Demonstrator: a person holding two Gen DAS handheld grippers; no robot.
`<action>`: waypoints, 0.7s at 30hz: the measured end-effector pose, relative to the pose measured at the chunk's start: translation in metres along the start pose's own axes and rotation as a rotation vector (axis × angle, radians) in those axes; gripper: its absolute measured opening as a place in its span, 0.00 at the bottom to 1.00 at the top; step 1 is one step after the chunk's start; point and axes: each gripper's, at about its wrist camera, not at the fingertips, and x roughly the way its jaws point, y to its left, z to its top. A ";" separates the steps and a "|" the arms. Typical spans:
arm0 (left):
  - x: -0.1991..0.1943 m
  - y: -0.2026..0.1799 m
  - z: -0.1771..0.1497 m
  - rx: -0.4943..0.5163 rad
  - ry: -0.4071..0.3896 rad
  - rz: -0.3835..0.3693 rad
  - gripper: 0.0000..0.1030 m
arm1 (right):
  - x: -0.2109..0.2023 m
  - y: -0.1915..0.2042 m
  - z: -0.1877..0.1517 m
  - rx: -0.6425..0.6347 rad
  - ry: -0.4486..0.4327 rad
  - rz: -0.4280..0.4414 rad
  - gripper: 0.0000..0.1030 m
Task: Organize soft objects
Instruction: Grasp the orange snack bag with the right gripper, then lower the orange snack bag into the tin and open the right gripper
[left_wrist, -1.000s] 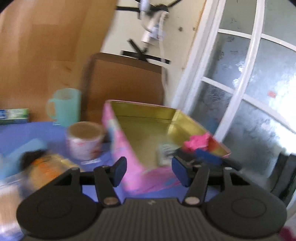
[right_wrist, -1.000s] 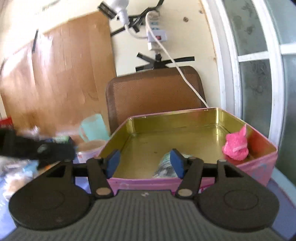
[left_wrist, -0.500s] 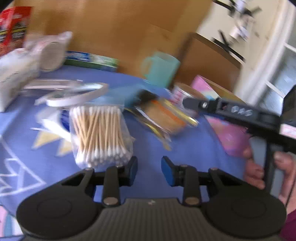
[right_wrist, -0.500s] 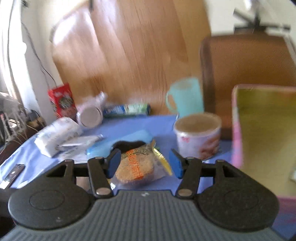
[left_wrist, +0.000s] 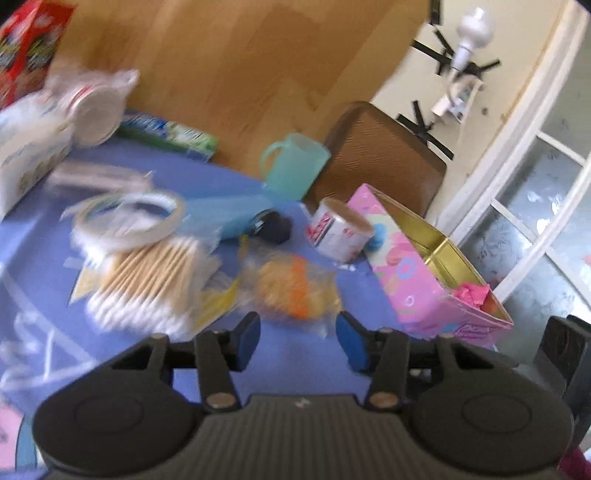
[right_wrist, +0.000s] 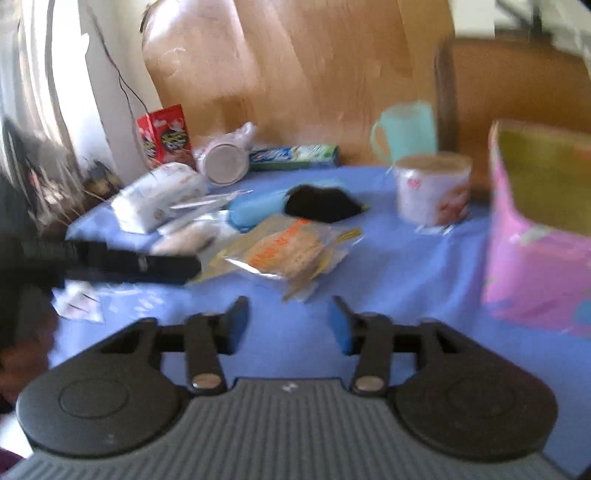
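Both grippers hang over a blue tablecloth (left_wrist: 314, 354) with nothing between their fingers. Left gripper (left_wrist: 298, 340): jaws spread wide, aimed at a clear-wrapped yellow-orange sponge packet (left_wrist: 295, 286). Left of that packet lies a bag of cotton swabs (left_wrist: 147, 284) with a tape ring (left_wrist: 129, 218) resting on it; to the right stands a pink tin (left_wrist: 410, 280) holding a pink soft object (left_wrist: 471, 293) in its near corner. Right gripper (right_wrist: 289, 324): jaws also spread, the same packet (right_wrist: 284, 251) just ahead, a paper cup (right_wrist: 432, 192) and the tin (right_wrist: 535, 266) further right.
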 end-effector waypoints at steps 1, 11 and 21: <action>0.005 -0.006 0.005 0.020 -0.004 0.011 0.53 | 0.004 -0.001 0.001 -0.006 0.005 -0.005 0.56; 0.068 -0.008 0.032 0.068 0.069 0.144 0.74 | 0.042 0.007 0.013 -0.101 0.037 0.003 0.70; 0.041 -0.056 0.013 0.130 0.067 0.050 0.51 | -0.006 0.016 -0.008 -0.100 -0.051 -0.046 0.50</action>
